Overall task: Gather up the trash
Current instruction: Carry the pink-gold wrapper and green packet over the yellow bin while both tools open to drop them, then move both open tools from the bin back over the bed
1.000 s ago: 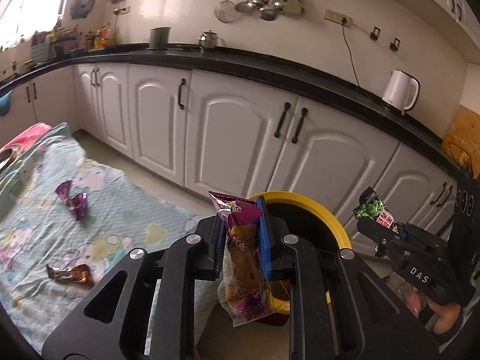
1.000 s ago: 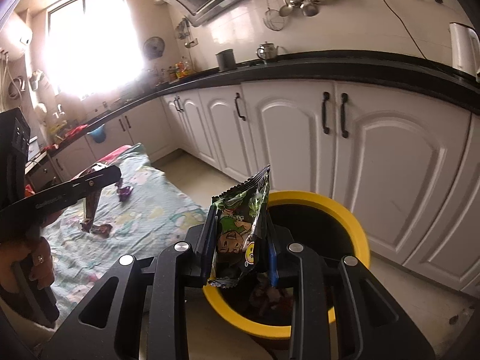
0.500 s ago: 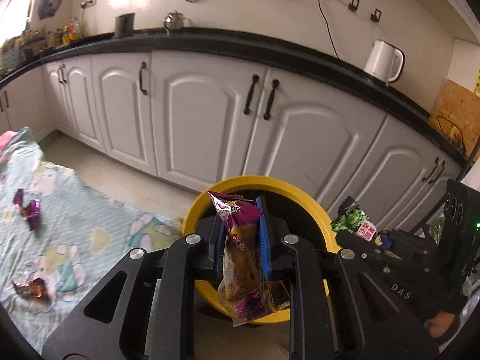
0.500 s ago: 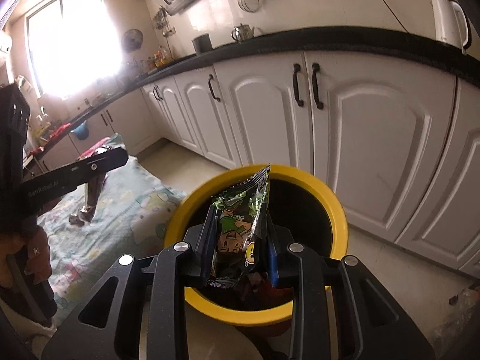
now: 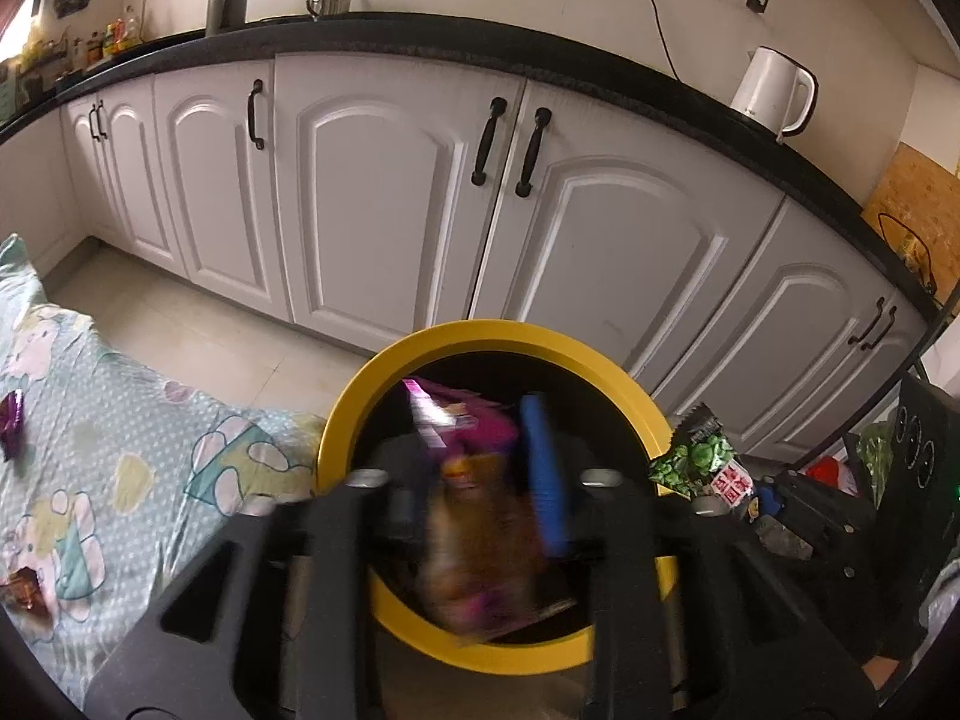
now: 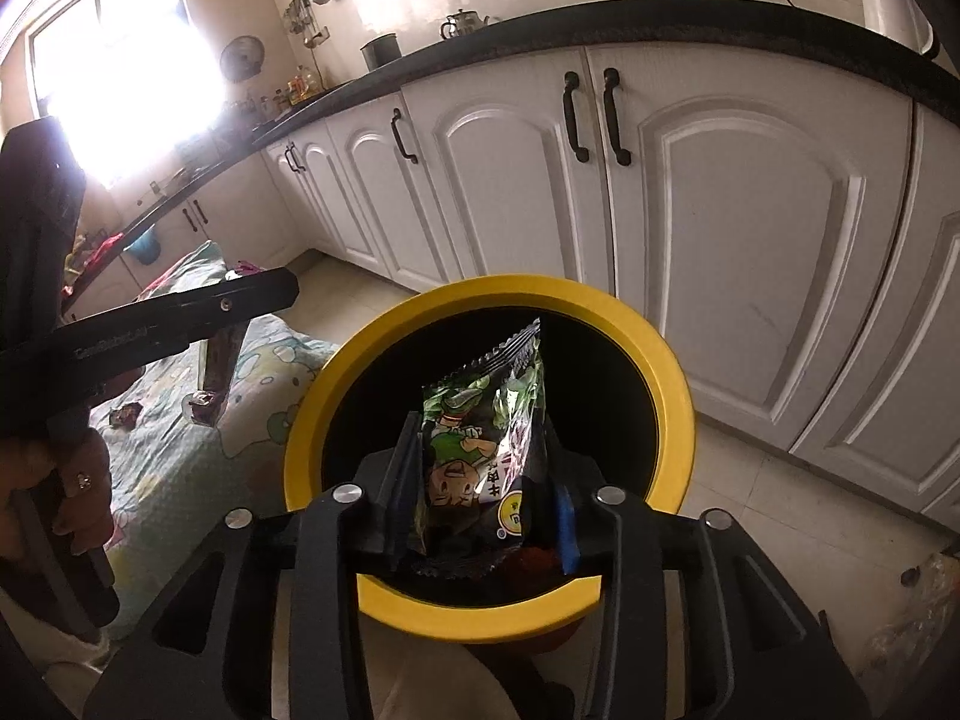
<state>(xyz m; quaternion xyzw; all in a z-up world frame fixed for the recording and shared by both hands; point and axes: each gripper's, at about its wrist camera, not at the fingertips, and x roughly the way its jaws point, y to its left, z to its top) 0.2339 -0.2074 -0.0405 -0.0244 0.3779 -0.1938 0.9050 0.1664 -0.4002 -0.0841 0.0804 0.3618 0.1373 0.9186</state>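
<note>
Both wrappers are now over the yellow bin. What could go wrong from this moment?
1. The right gripper has just been opening, yet the green wrapper stands between its fingers; it may cling instead of dropping.
2. The purple wrapper, leaving the opening left gripper, hangs near the yellow bin rim and might land outside.

My purple packet (image 5: pixel 474 498) hangs upright over the yellow-rimmed bin (image 5: pixel 480 336), blurred, its orange middle showing, loose in the gap of my left tongs. My green cartoon packet (image 6: pixel 480 450) stands upright over the same bin, crimped top edge pointing up, glossy, leaning toward one side of my right tongs. The bin is round and black inside, with wrappers lying at the bottom. More wrappers (image 5: pixel 12 426) lie on the patterned cloth beside it.
</note>
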